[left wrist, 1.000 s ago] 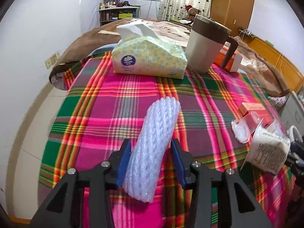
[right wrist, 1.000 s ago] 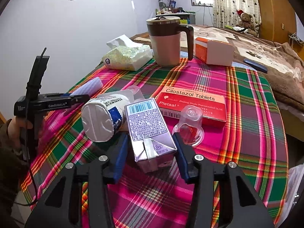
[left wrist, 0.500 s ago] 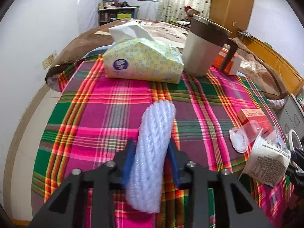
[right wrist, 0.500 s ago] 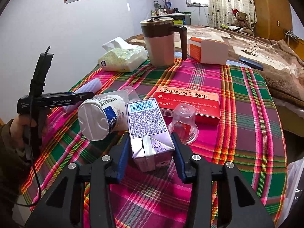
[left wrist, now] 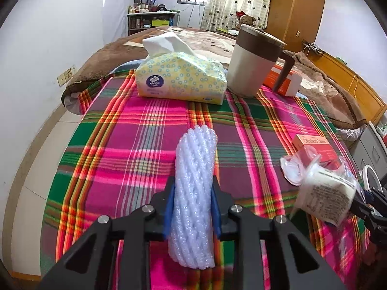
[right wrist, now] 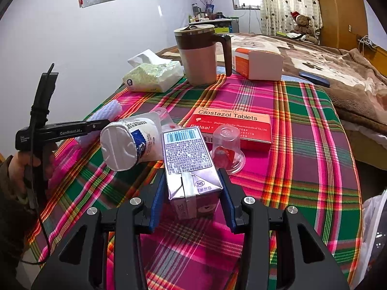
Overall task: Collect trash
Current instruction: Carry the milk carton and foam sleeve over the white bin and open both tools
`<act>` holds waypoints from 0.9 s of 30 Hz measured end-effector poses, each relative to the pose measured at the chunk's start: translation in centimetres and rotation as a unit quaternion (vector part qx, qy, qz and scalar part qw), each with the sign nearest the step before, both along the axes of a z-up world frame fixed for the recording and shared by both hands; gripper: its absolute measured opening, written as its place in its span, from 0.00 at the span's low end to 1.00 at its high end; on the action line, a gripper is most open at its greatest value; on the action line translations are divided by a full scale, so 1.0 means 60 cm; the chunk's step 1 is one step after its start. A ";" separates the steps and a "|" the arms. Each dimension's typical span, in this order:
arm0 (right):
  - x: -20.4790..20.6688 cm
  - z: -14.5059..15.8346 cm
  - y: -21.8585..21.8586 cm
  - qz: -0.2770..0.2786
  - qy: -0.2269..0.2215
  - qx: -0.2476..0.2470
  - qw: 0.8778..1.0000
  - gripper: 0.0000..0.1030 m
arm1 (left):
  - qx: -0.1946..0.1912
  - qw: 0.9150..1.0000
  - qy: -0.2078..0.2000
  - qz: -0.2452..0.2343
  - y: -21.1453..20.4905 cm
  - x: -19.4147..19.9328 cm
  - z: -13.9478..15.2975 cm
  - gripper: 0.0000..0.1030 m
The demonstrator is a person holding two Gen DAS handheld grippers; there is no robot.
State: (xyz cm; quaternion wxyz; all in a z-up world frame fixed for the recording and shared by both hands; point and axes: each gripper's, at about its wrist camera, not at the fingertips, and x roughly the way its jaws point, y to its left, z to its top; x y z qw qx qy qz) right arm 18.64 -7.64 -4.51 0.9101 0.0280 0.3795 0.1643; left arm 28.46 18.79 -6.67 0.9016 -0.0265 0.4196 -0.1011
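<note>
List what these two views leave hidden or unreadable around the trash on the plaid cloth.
- Foam roll: its near end drops behind the left tool in the left wrist view.
- Carton: right wrist view hides the far end and underside; whether the right tool touches both sides is unclear.
- Yogurt cup: label print too small.
- White bag: cut off by the right edge.
- Trash bin: not seen.

A home bedroom: blanket-covered bed [right wrist: 326, 58] (teddy bear [right wrist: 302, 25] atop), curtains [right wrist: 285, 2], wardrobe [left wrist: 295, 9].

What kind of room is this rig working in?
Most likely a home bedroom: a bed under a brown blanket sits behind the plaid-covered table, with a teddy bear on it and a wooden wardrobe beyond.
</note>
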 end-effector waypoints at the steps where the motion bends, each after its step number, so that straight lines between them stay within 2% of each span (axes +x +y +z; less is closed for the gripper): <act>1: -0.003 0.001 -0.001 -0.002 -0.003 -0.001 1.000 0.41 | 0.000 1.000 -0.001 -0.002 -0.003 -0.007 0.003 0.27; 15: -0.050 0.019 -0.041 -0.022 -0.016 0.021 0.999 0.41 | -0.009 0.999 -0.031 -0.024 -0.062 -0.119 0.058 0.27; 27: -0.096 0.043 -0.101 -0.050 -0.038 0.032 0.998 0.41 | -0.004 0.997 -0.062 -0.054 -0.143 -0.196 0.109 0.27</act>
